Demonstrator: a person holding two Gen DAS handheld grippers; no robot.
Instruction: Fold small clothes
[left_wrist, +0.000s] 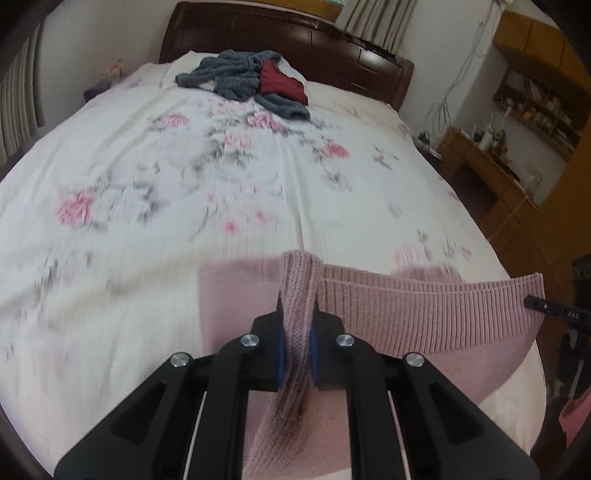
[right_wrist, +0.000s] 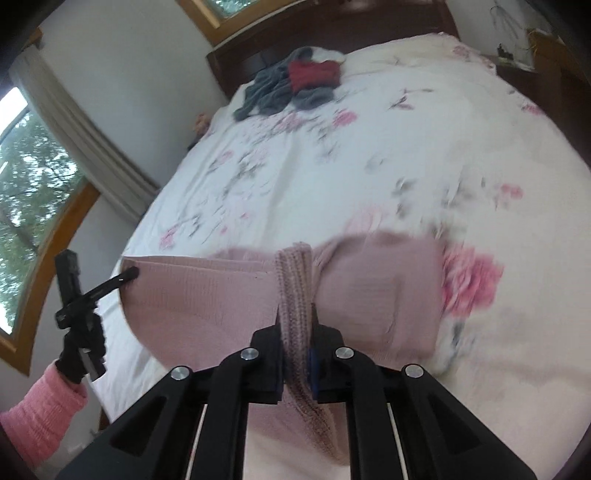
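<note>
A pink knit sweater (left_wrist: 424, 310) is held stretched above the near end of the bed. My left gripper (left_wrist: 298, 306) is shut on a bunched ribbed edge of it. In the right wrist view the same pink sweater (right_wrist: 388, 295) hangs between the two grippers, and my right gripper (right_wrist: 295, 312) is shut on another bunched ribbed edge. The left gripper (right_wrist: 129, 275) shows there at the left, pinching the garment's far corner, held by a gloved hand (right_wrist: 79, 350) in a pink sleeve. The right gripper's tip (left_wrist: 535, 304) shows at the sweater's right end in the left wrist view.
The bed has a white floral sheet (left_wrist: 184, 177). A heap of grey and red clothes (left_wrist: 255, 79) lies near the dark wooden headboard (left_wrist: 295, 33). Wooden shelves and a desk (left_wrist: 517, 147) stand to the bed's right. A window with a curtain (right_wrist: 74, 122) is on the left.
</note>
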